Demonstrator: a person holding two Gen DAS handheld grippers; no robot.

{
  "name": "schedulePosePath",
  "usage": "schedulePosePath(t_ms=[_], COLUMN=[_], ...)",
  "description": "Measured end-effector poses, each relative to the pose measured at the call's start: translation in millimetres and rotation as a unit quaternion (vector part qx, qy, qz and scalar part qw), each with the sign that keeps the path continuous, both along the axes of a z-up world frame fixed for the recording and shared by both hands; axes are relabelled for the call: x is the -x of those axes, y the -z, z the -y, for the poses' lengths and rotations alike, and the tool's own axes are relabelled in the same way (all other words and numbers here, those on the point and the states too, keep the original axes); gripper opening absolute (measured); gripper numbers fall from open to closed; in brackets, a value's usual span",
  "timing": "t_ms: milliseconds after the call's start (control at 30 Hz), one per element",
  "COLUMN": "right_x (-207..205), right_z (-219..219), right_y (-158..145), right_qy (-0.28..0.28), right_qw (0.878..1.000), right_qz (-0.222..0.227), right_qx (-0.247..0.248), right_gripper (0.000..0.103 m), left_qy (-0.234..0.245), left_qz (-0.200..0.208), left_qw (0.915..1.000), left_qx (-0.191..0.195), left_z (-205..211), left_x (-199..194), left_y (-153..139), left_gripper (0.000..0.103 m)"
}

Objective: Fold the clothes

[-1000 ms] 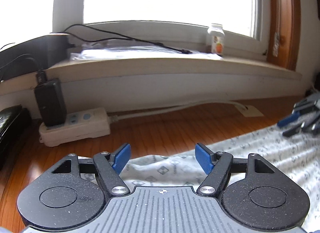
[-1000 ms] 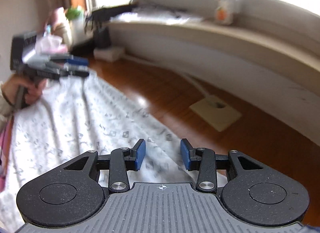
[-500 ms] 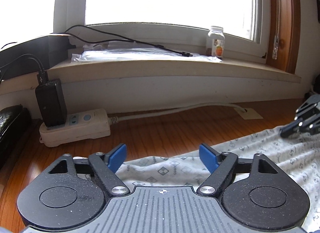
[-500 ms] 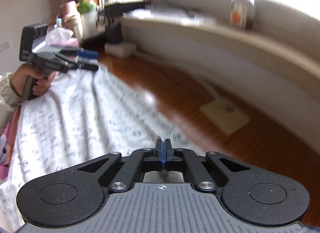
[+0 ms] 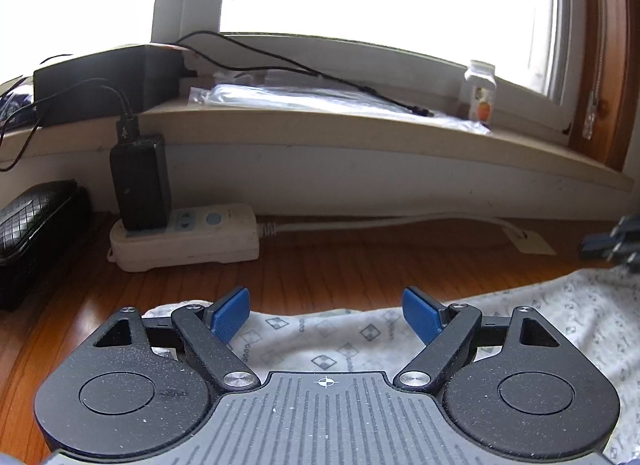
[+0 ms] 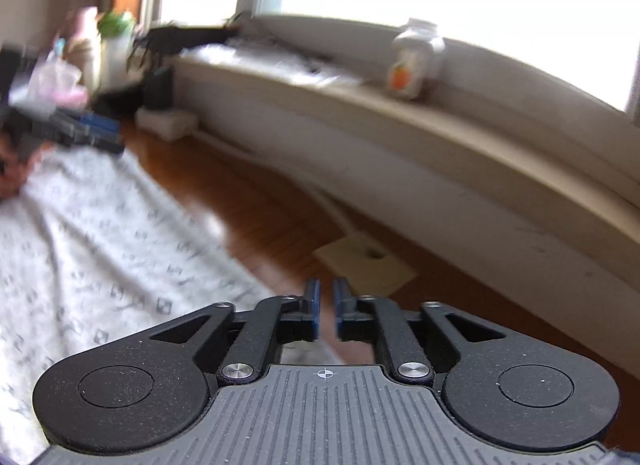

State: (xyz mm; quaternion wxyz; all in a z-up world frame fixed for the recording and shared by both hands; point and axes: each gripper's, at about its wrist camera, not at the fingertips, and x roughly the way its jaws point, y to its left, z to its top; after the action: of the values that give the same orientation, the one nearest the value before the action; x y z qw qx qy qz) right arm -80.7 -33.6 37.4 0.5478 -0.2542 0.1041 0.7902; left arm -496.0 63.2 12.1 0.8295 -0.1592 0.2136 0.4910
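The patterned white garment (image 5: pixel 500 329) lies spread flat on the wooden table (image 5: pixel 328 265), its far edge running along below the window sill. No finished fold shows in either view, so I judge the task to be at an early stage: the cloth is laid out, and the folding proper is left to do. Its long axis runs side to side across the table, from one hand-held gripper to the other, parallel to the sill; which end is collar or hem I cannot tell.

At the left end, the left hand-held gripper (image 5: pixel 326 315) hangs over the garment's edge with its blue pads spread wide and nothing between them; the cloth lies beneath, ungripped. Beyond it a white power strip (image 5: pixel 184 237) sits by the wall.

At the right end, the right hand-held gripper (image 6: pixel 326 315) has a narrow gap and its jaws are opening; no cloth is visibly pinched between them, and the garment's corner lies just below.
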Motion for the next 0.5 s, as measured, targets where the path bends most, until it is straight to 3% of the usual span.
schedulePosePath(t_ms=[67,167,200,233,367,500], right_x=[-22,-64,-79,-94,-148,-166], right_z=[10,27,32,37,56,63], right_y=[-9,-17,-18,-16,-3,11], right_qy=[0.016,0.037,0.046,0.057,0.097,0.083], right_qw=[1.000,0.999,0.999,0.998,0.994,0.994], right_qz=[-0.013,-0.016,-0.016,-0.017,-0.026,-0.044], right_qx=[-0.007,-0.003,0.001,0.011,0.052,0.062], right_gripper=[0.038,0.039,0.039,0.039,0.040,0.040], left_qy=[0.009,0.034,0.045,0.057,0.113,0.173], left_qz=[-0.018,-0.022,-0.015,-0.008,0.018,0.038], left_qw=[0.9997,0.9987,0.9984,0.9979,0.9931,0.9842], left_qx=[-0.017,-0.031,-0.031,-0.031,-0.028,-0.004], left_z=[6,16,19,22,34,42], left_x=[-11,-33,-43,-52,-108,-161], left_y=[-2,-8,-11,-13,-20,-17], left_gripper=[0.086,0.088,0.100,0.103,0.103,0.103])
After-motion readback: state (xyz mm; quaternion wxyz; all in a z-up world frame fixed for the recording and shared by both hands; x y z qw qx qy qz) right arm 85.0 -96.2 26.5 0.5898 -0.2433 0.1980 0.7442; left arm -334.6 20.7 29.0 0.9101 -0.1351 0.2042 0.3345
